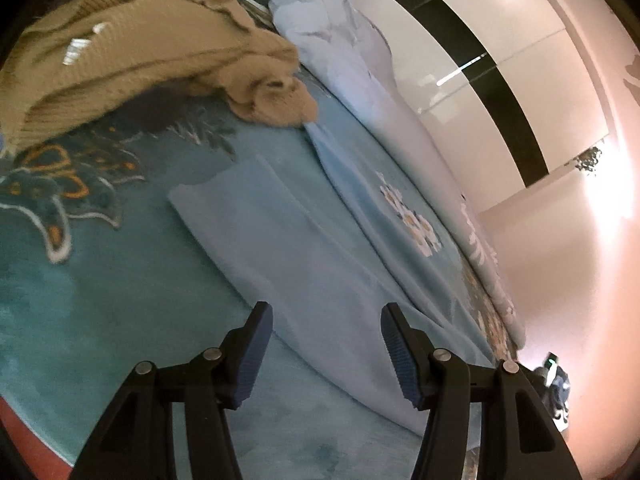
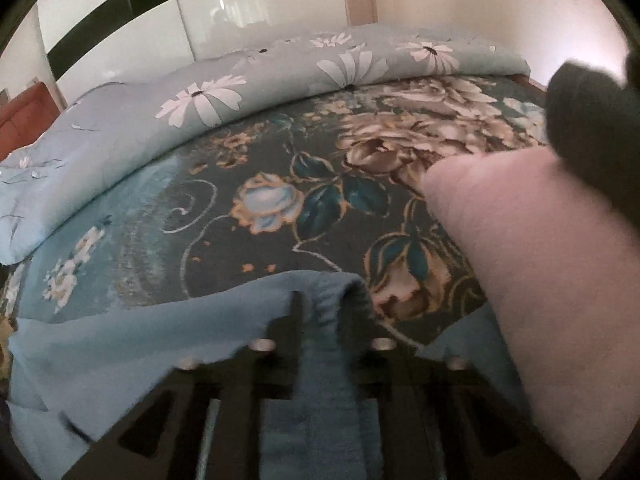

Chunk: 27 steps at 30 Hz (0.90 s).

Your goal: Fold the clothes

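My left gripper (image 1: 326, 354) hangs wide open over the bed, nothing between its blue pads (image 1: 252, 360), and through that camera I see the light blue cloth (image 1: 288, 248) lying flat on the teal flowered blanket (image 1: 100, 280), its far end folded into a neat edge. Only this view gives me the tan knitted sweater (image 1: 132, 48) heaped at the far side of the blanket, and the daisy-print quilt (image 1: 340, 52) running along beside the cloth. Over on the right camera it's a different story: my right gripper (image 2: 326, 312) is closed tight on a bunched edge of the same light blue cloth (image 2: 120, 344), the fabric pinched between the fingers and draping down over them, lifted off the blanket (image 2: 280, 168). This side alone shows the pink pillow (image 2: 540, 280) just beside the gripper, with a dark blurred shape (image 2: 592, 120) on top of it that I can't make out, and the quilt (image 2: 200, 112) rolled along the far edge below the glossy wardrobe doors (image 2: 120, 20).
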Tool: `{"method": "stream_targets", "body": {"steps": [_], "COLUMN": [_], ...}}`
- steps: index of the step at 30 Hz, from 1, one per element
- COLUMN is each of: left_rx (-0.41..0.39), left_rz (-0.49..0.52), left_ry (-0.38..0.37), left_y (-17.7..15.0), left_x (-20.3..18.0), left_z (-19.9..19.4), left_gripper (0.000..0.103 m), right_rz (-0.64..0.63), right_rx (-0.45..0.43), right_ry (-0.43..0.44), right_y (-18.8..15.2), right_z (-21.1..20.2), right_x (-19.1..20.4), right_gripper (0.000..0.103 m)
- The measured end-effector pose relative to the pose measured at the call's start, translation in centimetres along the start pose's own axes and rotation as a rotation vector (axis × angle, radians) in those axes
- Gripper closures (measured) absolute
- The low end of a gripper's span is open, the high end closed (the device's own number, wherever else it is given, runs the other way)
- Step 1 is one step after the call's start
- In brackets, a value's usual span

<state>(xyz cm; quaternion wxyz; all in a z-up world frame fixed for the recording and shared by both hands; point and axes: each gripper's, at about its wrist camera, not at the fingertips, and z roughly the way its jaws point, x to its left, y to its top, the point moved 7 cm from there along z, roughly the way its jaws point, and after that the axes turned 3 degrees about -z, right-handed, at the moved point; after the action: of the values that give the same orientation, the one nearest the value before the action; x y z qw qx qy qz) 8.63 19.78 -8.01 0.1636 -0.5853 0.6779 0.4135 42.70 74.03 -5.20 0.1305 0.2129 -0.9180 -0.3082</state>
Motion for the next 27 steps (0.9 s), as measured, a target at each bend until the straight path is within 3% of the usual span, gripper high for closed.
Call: {"method": "stream_targets", "body": {"steps": [1, 3, 8, 13, 16, 22, 27], "left_rx": [-0.010, -0.026, -0.048, -0.047, -0.052, -0.050, -0.065], "left_rz": [-0.004, -0.016, -0.042, -0.073, -0.069, -0.043, -0.059], "left_ry": [0.008, 0.024, 0.083, 0.087, 0.064, 0.034, 0.012], "left_y": [0.1, 0.3, 1.1, 1.6, 1.8, 1.7, 2.2], "left_x": [0.3, 1.1, 3.0, 4.3, 4.5, 4.0, 4.1], "left_z": [-0.2, -0.6, -0.7, 0.7, 1.3, 1.5, 1.3], "left_gripper": [0.040, 0.038, 0.038, 0.038, 0.037, 0.025, 0.024], "right_rz": [-0.003, -0.017, -0.049, -0.143, -0.138, 0.081, 0.254], "right_rx": [-0.021, -0.052, -0.114, -0.175, -0.117, 0.016, 0.065], "right_ry": [0.012, 0.027, 0.102, 0.215, 0.273, 0.344, 0.425], "right_y": [0.0, 0.1, -1.8, -5.9, -9.6, -15.7, -16.6], "right_z": [-1.0, -2.3, -7.1, -12.7, -14.0, -13.2, -10.7], "right_x": [0.3, 0.8, 2.4, 3.5, 2.5, -1.8, -2.7], "right_gripper": [0.053, 0.048, 0.047, 0.046, 0.046, 0.046, 0.046]}}
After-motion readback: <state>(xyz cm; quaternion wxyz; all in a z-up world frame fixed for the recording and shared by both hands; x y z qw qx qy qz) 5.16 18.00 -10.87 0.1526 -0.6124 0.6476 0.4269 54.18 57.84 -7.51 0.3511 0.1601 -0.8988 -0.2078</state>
